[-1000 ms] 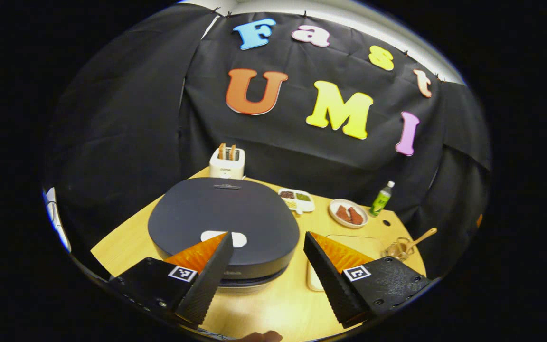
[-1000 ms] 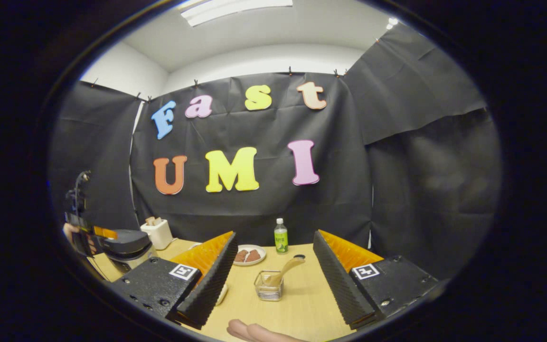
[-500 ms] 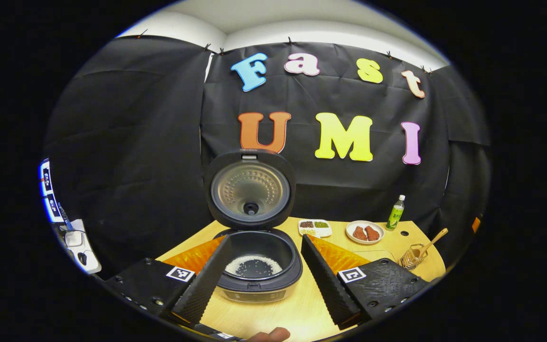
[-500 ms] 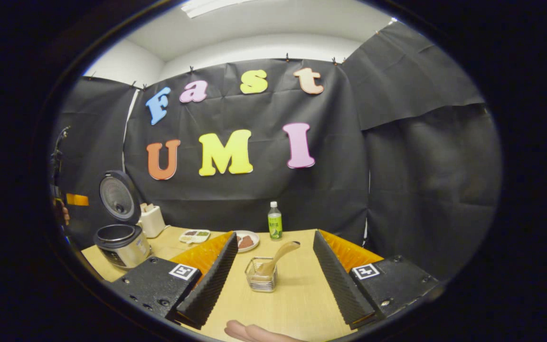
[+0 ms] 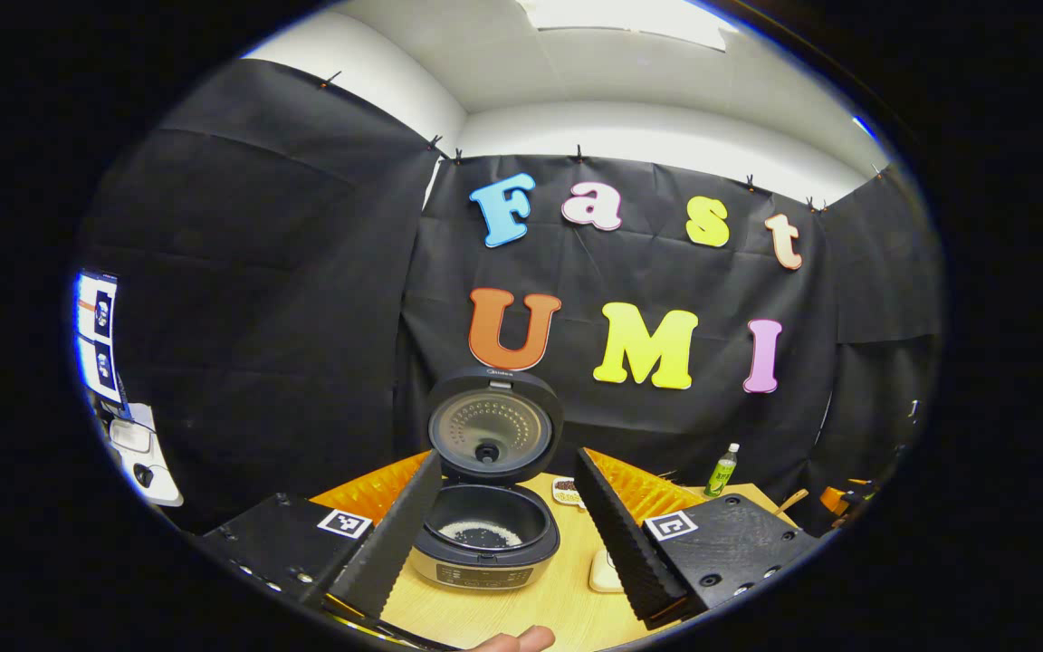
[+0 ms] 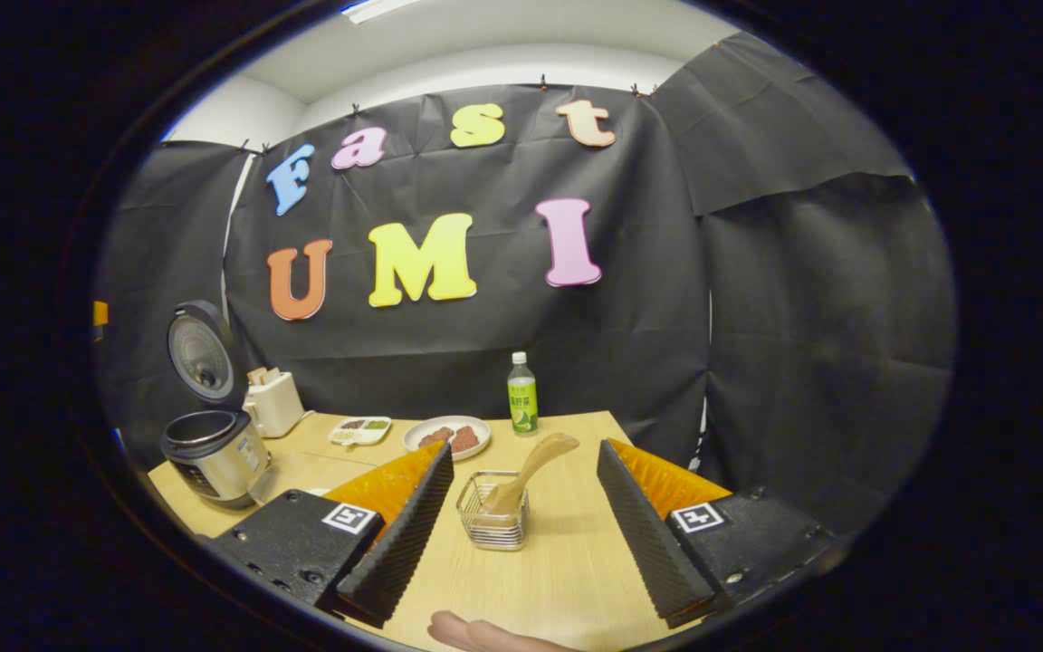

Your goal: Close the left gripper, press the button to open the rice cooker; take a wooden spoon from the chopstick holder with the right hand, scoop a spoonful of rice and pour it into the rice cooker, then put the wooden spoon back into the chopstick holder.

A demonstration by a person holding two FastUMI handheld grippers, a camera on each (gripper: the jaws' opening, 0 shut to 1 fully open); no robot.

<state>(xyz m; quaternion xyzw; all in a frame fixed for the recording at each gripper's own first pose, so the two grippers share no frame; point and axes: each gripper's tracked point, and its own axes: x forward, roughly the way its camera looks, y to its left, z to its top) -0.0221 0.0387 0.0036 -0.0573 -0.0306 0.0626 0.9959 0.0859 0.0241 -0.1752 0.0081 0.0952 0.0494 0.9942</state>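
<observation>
Since a second ago the rice cooker [image 5: 485, 534] has gone from shut to open, and our left gripper [image 5: 503, 534] has pulled back from it and tilted up; meanwhile our right gripper [image 6: 521, 530] has drawn nearer to the chopstick holder [image 6: 492, 522].

Going near to far in the right gripper view, our fingers stand well apart and grip nothing. Between them, just ahead on the wooden table [image 6: 558, 580], sits the wire chopstick holder with the wooden spoon [image 6: 531, 469] leaning out of it to the right. Beyond lie a plate of meat [image 6: 446, 436], a sectioned dish [image 6: 359, 429] and a green bottle [image 6: 522, 392]; far left are a toaster [image 6: 274, 403] and the cooker with its lid [image 6: 200, 353] upright.

In the left gripper view our fingers are also apart and empty, framing the open pot, which holds a few grains at its bottom.

We judge the button step done. Left to do: grasp the spoon, scoop rice, tip it into the cooker, and return the spoon. We cannot tell where the rice supply sits.
</observation>
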